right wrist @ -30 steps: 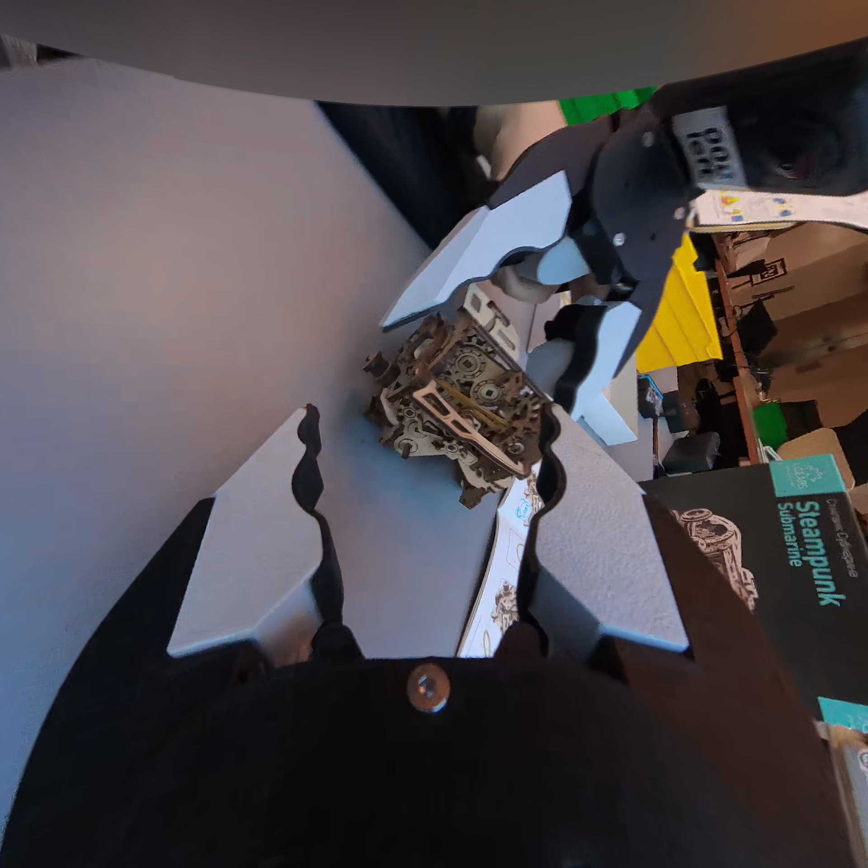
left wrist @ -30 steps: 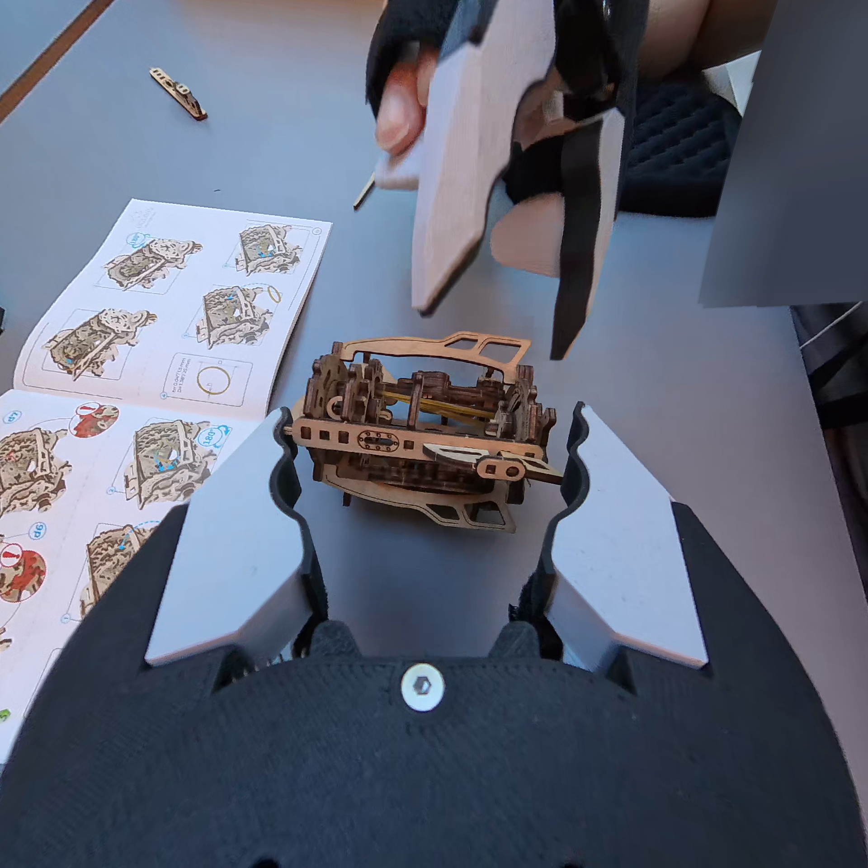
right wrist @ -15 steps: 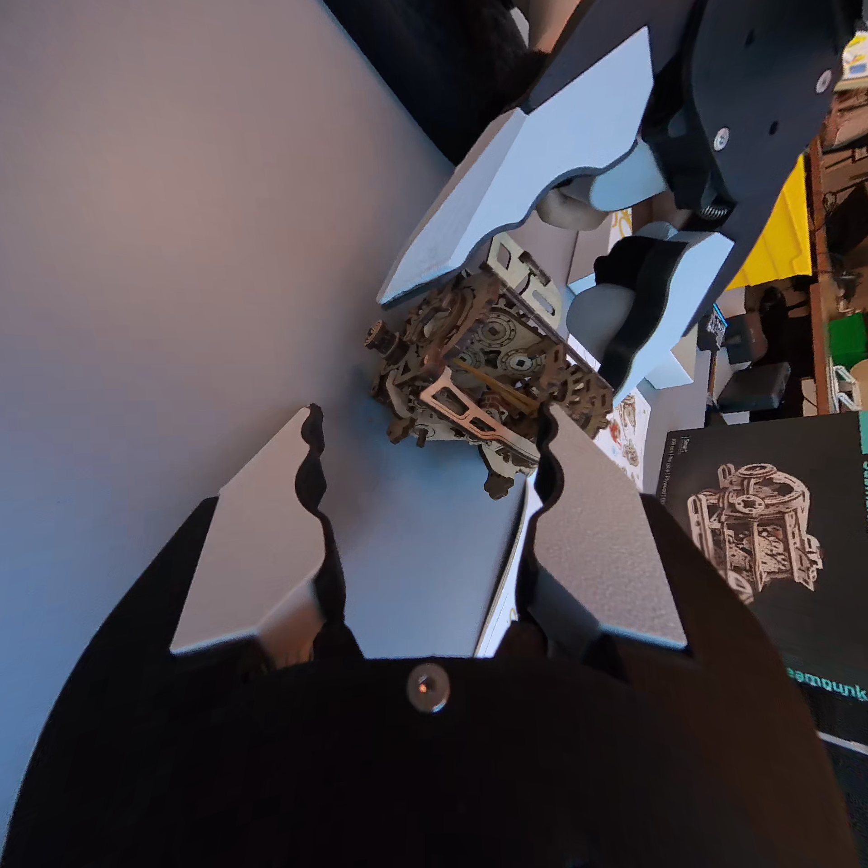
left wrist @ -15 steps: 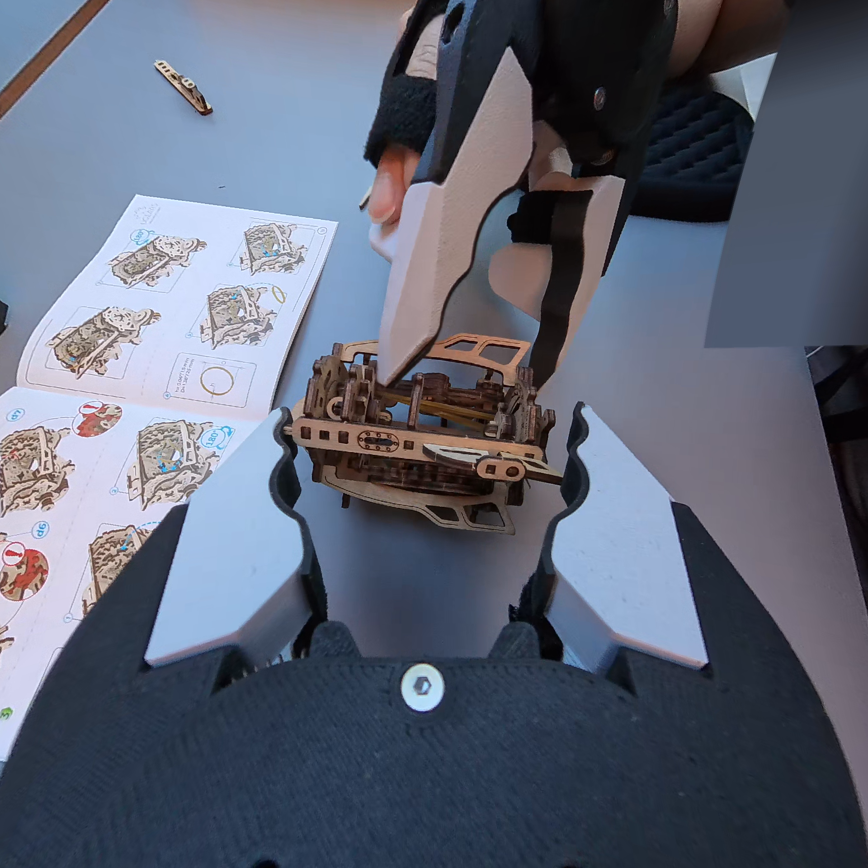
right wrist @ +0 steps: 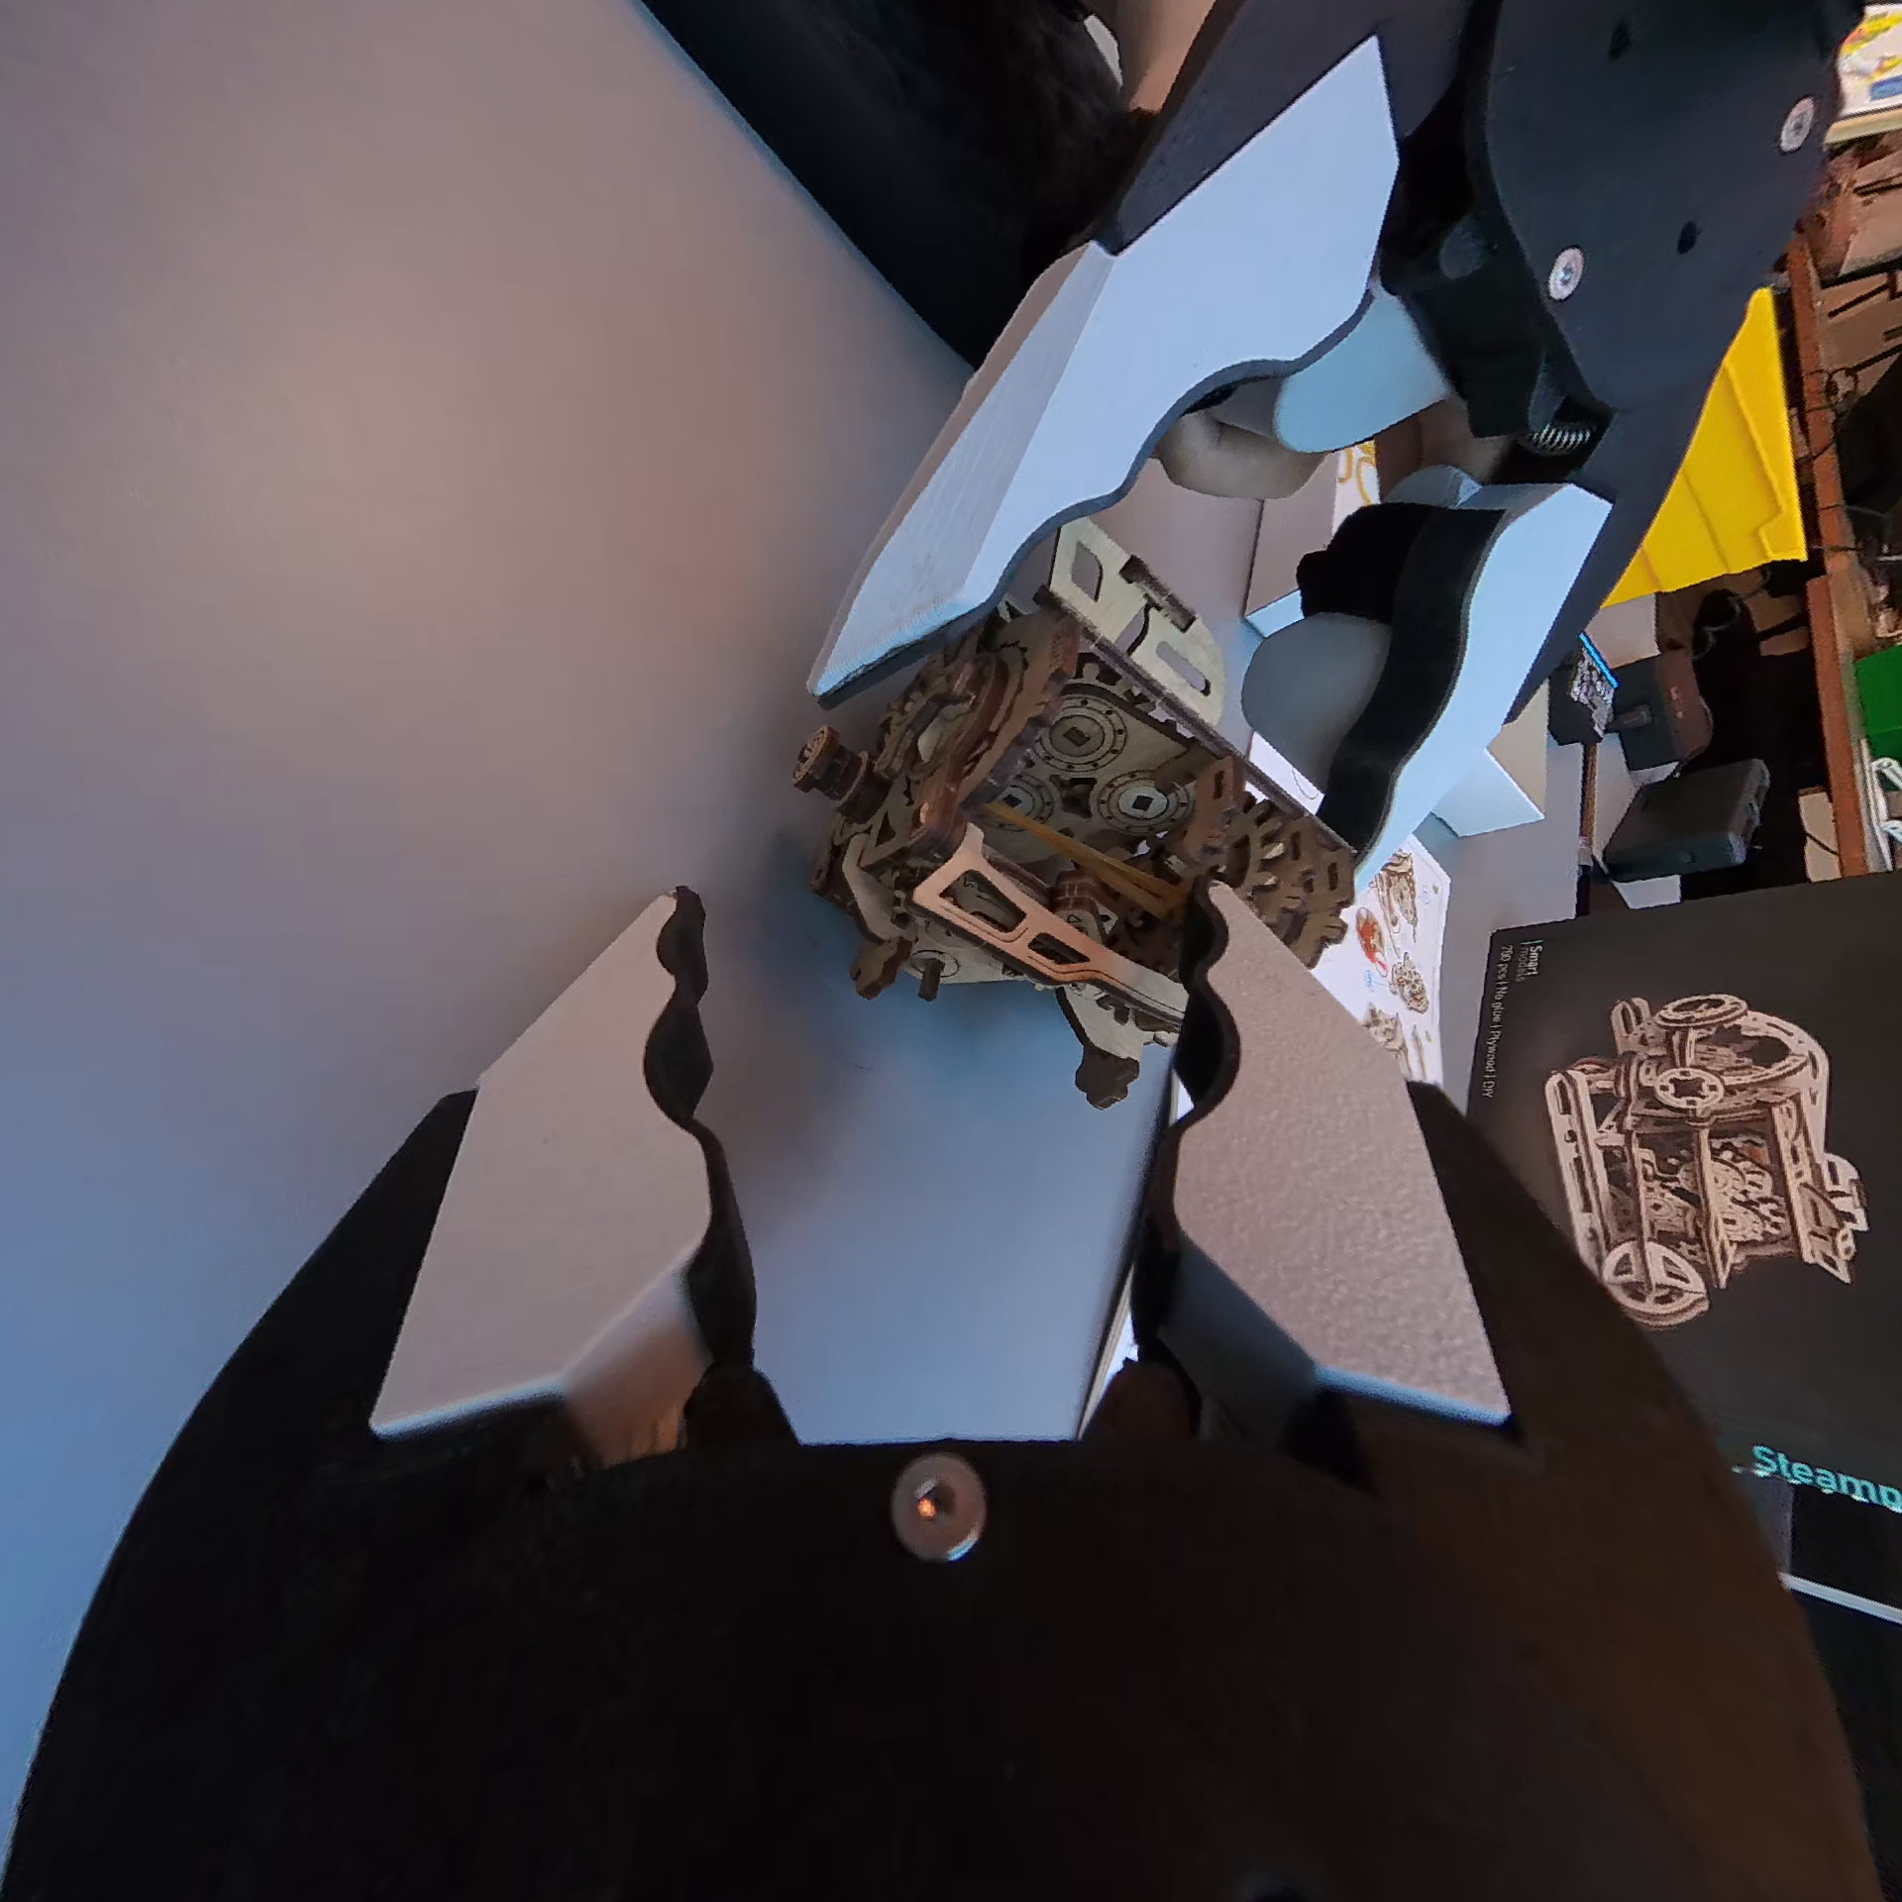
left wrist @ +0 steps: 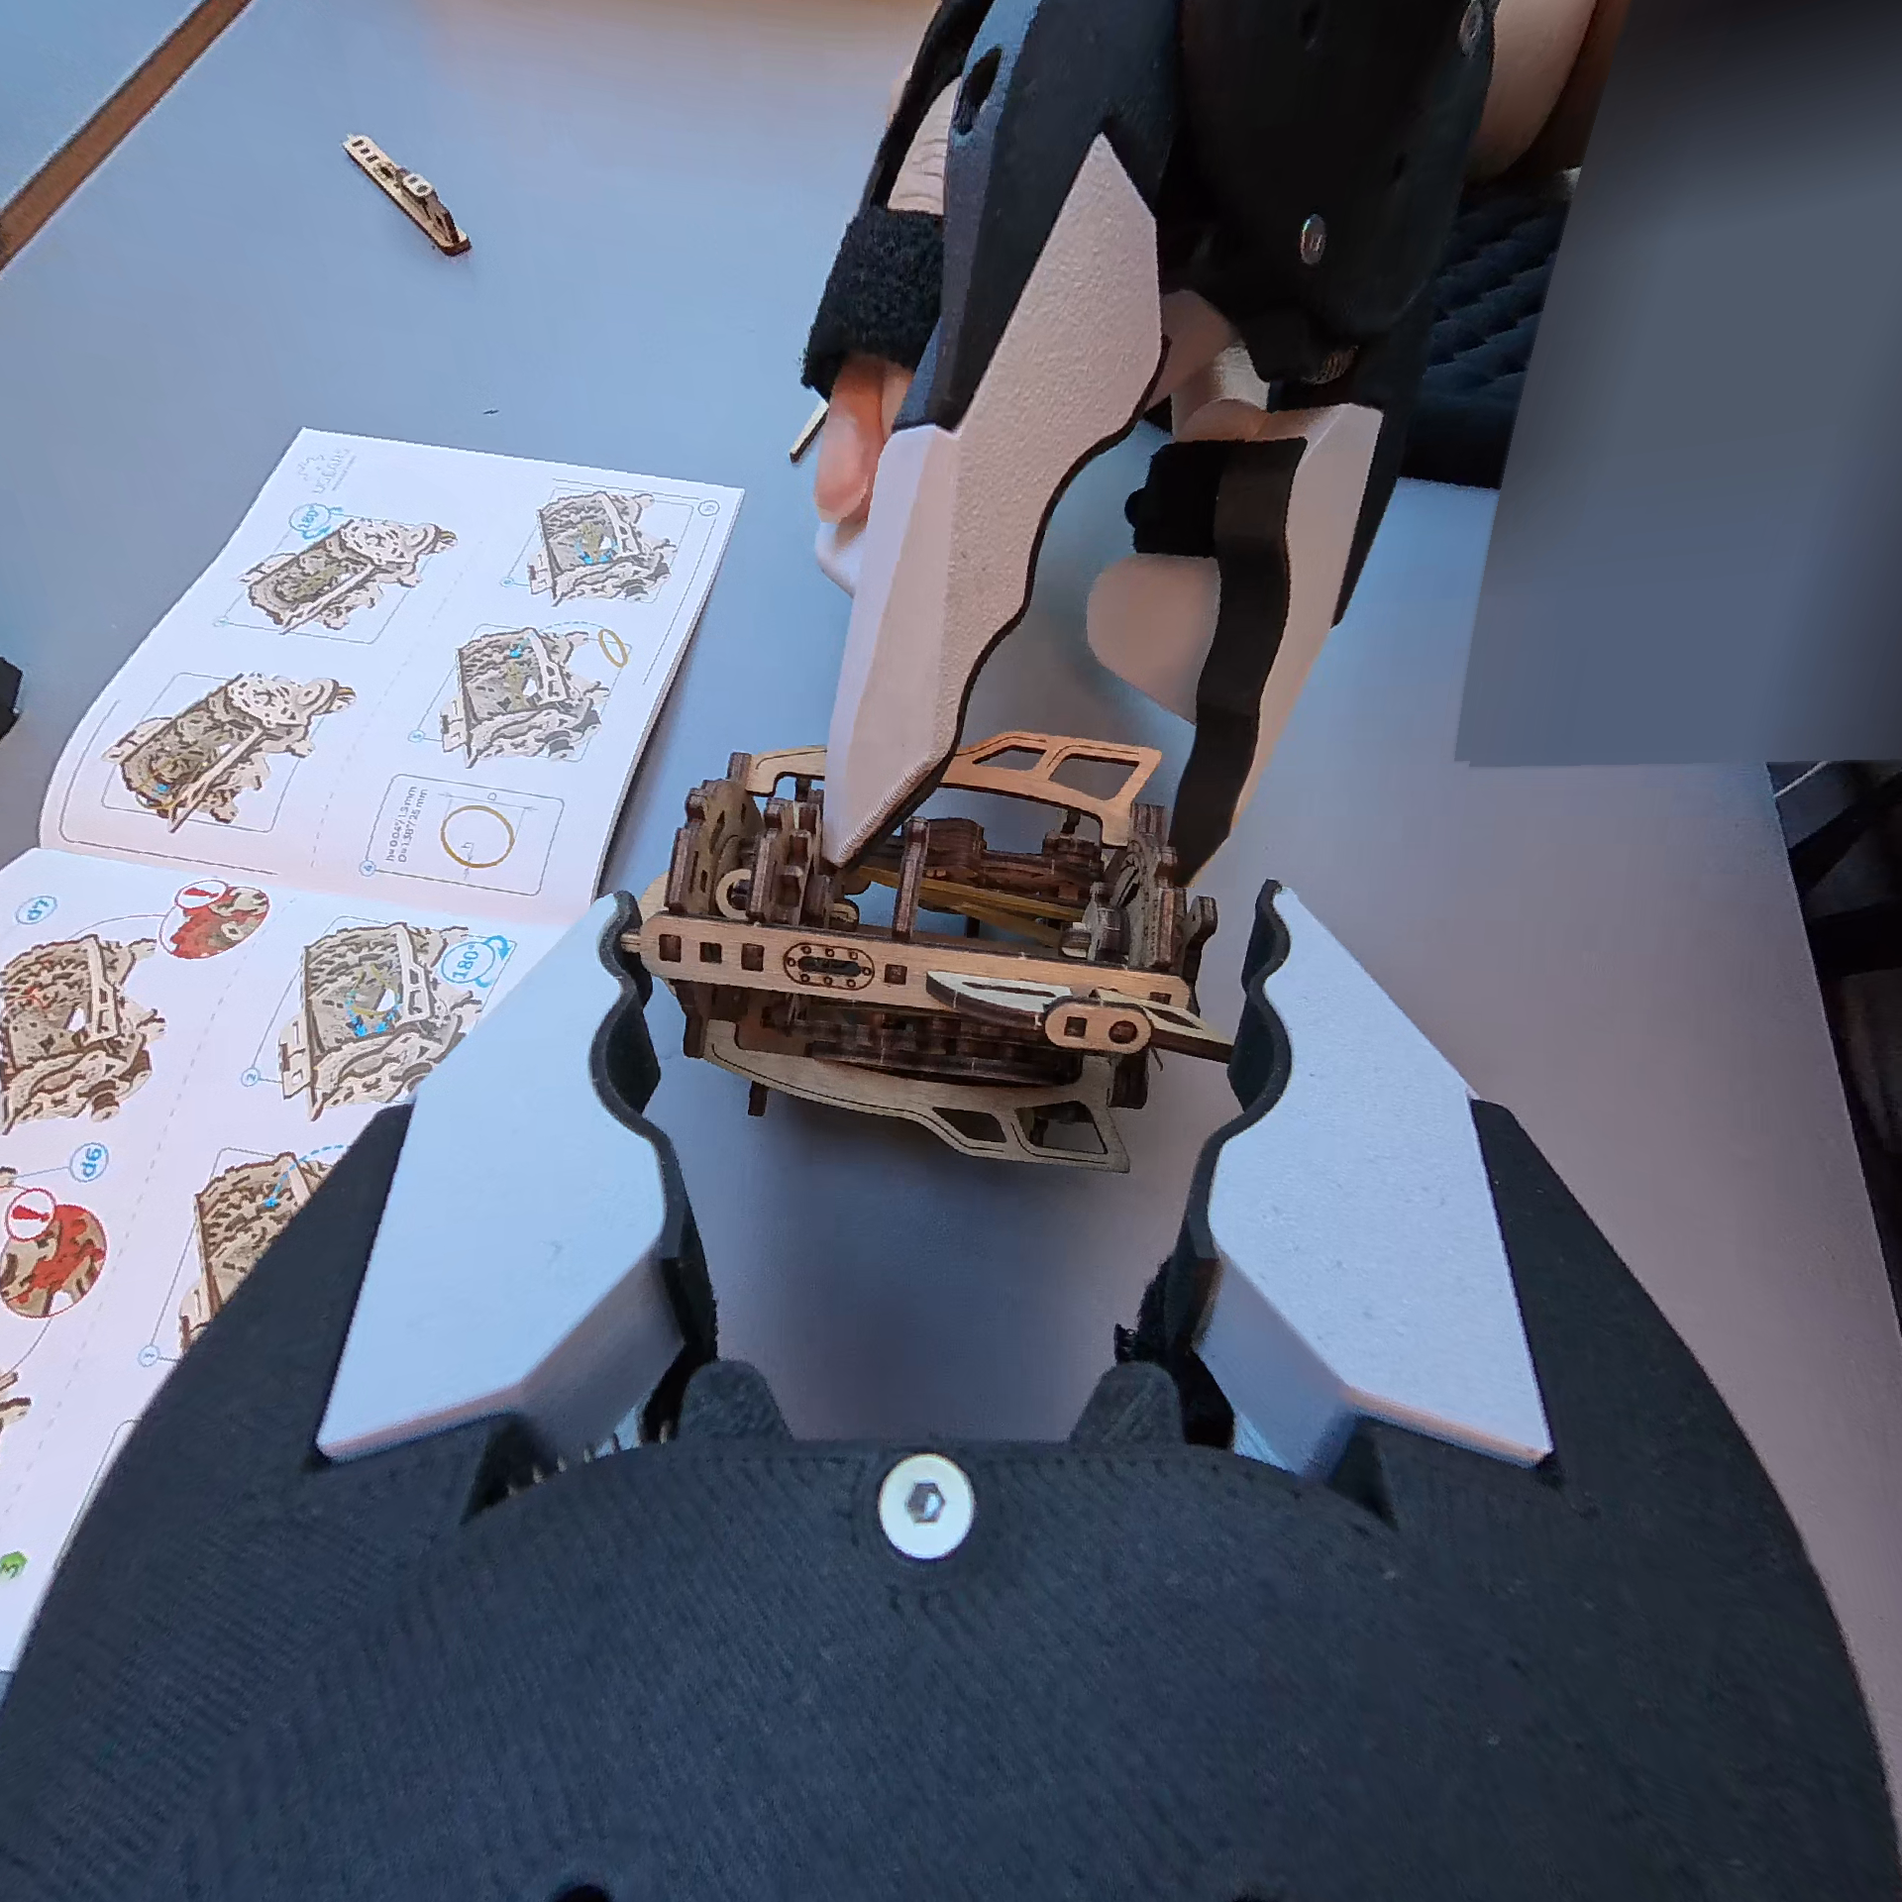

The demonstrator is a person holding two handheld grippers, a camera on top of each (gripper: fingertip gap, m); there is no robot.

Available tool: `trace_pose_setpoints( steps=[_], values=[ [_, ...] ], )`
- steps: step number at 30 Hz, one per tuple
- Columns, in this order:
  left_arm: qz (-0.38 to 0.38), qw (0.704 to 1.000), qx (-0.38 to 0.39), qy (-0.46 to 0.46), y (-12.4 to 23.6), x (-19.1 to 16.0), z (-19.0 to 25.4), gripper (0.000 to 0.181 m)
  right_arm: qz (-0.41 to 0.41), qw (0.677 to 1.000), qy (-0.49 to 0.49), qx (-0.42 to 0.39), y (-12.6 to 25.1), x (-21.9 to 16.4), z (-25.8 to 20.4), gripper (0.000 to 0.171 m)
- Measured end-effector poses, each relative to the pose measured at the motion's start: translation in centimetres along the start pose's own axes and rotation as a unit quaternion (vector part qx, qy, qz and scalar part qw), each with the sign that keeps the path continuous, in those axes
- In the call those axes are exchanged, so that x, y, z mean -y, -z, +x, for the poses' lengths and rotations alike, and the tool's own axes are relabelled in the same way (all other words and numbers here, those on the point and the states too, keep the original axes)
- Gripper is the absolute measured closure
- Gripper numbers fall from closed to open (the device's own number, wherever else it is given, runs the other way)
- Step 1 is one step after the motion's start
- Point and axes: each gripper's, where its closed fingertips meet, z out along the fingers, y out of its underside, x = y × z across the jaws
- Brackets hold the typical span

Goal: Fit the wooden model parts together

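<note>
A partly built wooden model (left wrist: 916, 967) with gears and a rubber band stands on the grey table (left wrist: 926, 1287). My left gripper (left wrist: 942, 921) is open wide and low on the table. Its fingertips flank the model's two ends, very close to them. My right gripper (left wrist: 1024, 854) reaches down from above, open. One fingertip (left wrist: 859, 823) rests on the model's top by the left gears. The other hovers at its right end. In the right wrist view the model (right wrist: 1029, 823) lies just past my right gripper (right wrist: 942, 901), with the left gripper (right wrist: 1112, 720) straddling it from behind.
An open instruction booklet (left wrist: 391, 669) lies left of the model. A small loose wooden piece (left wrist: 407, 196) lies far left. A black box with the model's picture (right wrist: 1667, 1184) stands by the booklet. A person's hand (left wrist: 854, 453) holds the right gripper.
The right gripper has come down from above the model until one fingertip reaches its top. The left gripper and the model have not moved.
</note>
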Motion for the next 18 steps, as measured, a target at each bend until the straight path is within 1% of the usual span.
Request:
trace_pose_setpoints(
  steps=[18],
  values=[
    [0.003, 1.000, -0.001, 0.001, -0.14, 0.19, 0.04, 0.067, 0.018, 0.999, -0.029, 0.005, 0.37, 0.18, -0.18, 0.079]
  ],
)
